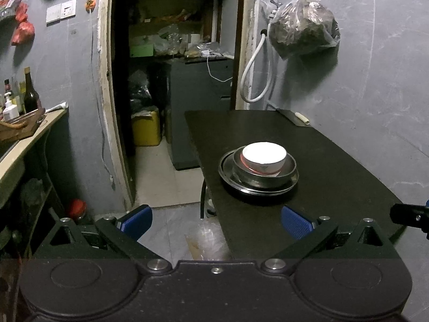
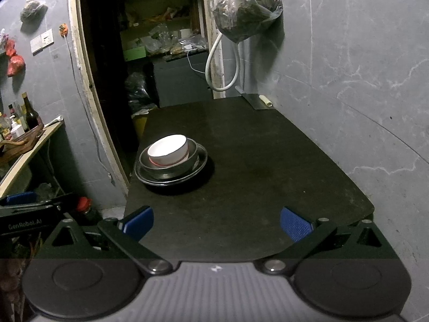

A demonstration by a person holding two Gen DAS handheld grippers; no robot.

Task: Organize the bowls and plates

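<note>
On table (image 1: 335,161): white bowl (image 1: 264,155) nested in steel bowl (image 1: 287,173), plate (image 1: 228,173).

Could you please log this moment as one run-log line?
left gripper open | right gripper open | white bowl nested in steel bowl on steel plate

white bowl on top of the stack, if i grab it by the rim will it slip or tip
The white bowl looks glazed and glossy, so its rim is probably slick between the pads. It sits nested in the steel bowl, not flat on the table, so a sideways nudge may rock it. It looks ceramic, so likely stiff, fairly heavy and chippable. Both grippers are open and well short of it.
</note>
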